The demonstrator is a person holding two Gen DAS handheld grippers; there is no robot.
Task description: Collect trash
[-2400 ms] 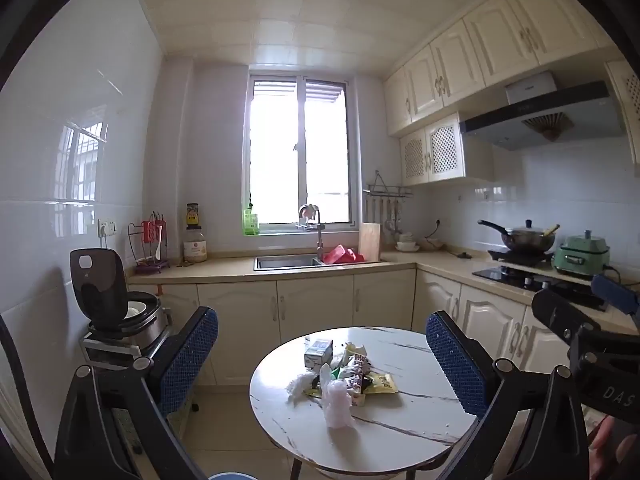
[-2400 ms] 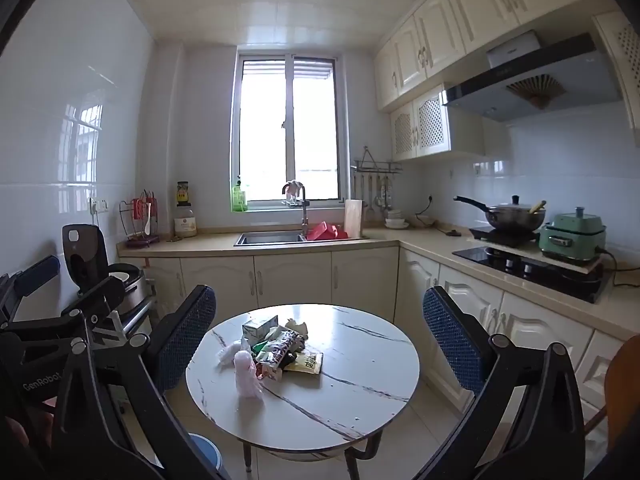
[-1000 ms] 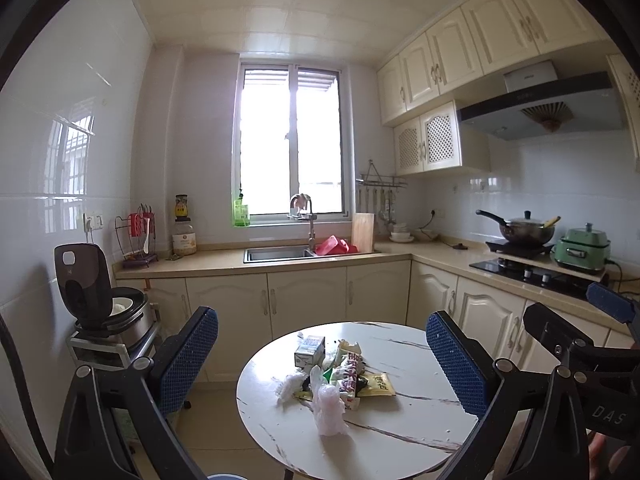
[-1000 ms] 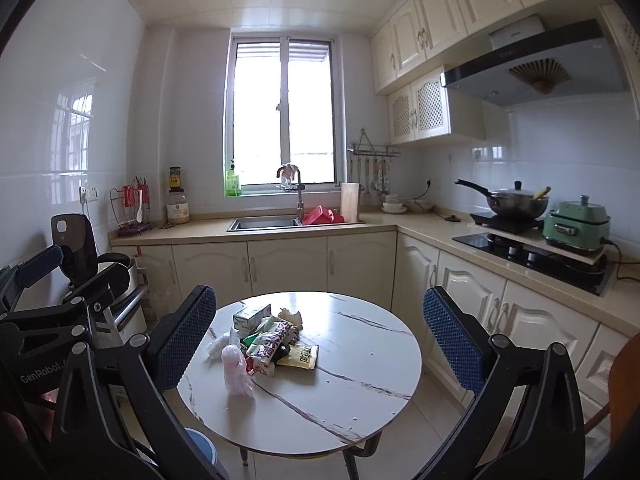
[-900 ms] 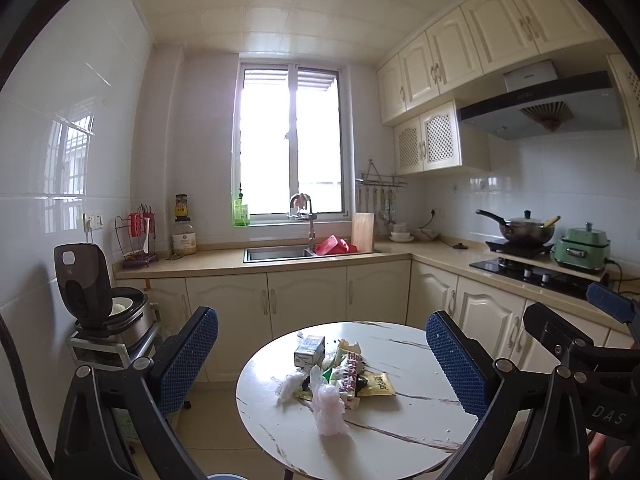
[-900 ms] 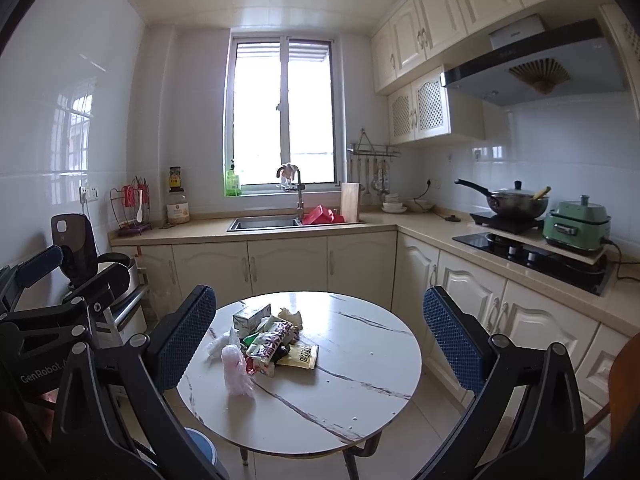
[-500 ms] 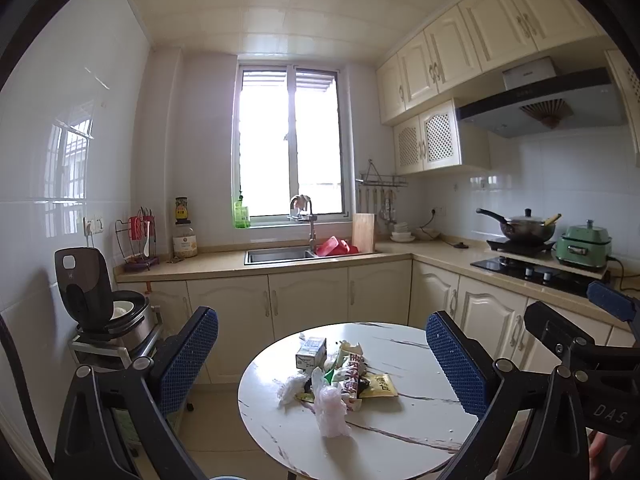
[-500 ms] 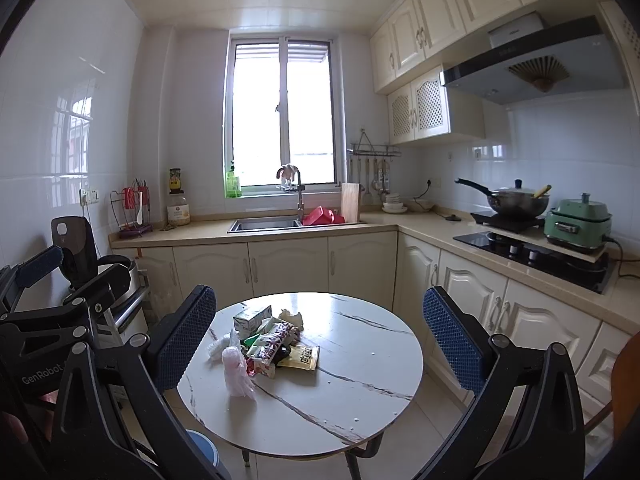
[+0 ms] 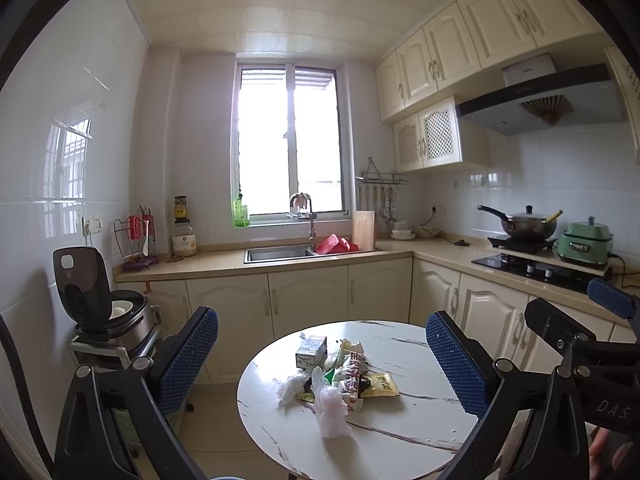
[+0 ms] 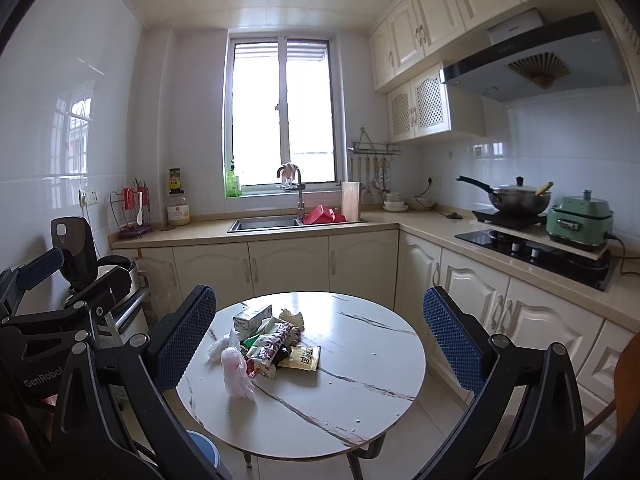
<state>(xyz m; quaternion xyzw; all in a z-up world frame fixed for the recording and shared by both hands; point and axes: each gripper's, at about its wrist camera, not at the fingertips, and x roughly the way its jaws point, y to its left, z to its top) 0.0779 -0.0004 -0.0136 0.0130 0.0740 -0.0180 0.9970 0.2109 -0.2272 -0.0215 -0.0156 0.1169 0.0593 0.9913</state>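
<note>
A pile of trash (image 9: 340,376) lies on a round white marble table (image 9: 400,432): a small carton (image 9: 311,353), snack wrappers, a yellow packet (image 9: 382,384) and a crumpled pink plastic bag (image 9: 330,410). The pile also shows in the right wrist view (image 10: 272,344), with the pink bag (image 10: 236,372) at its near left. My left gripper (image 9: 320,364) is open and empty, held back from the table. My right gripper (image 10: 320,344) is open and empty, also short of the table. A blue bin rim (image 10: 202,446) shows under the table's near left edge.
Kitchen cabinets and a counter with a sink (image 9: 280,253) run along the back wall. A hob with a pan (image 9: 524,226) and a green cooker (image 9: 586,242) stands at the right. A rice cooker (image 9: 108,312) sits on a low rack at the left.
Both views have shifted slightly; the table sits a little closer and lower than 2.4 s ago. Both grippers stay open and empty. The trash has not moved.
</note>
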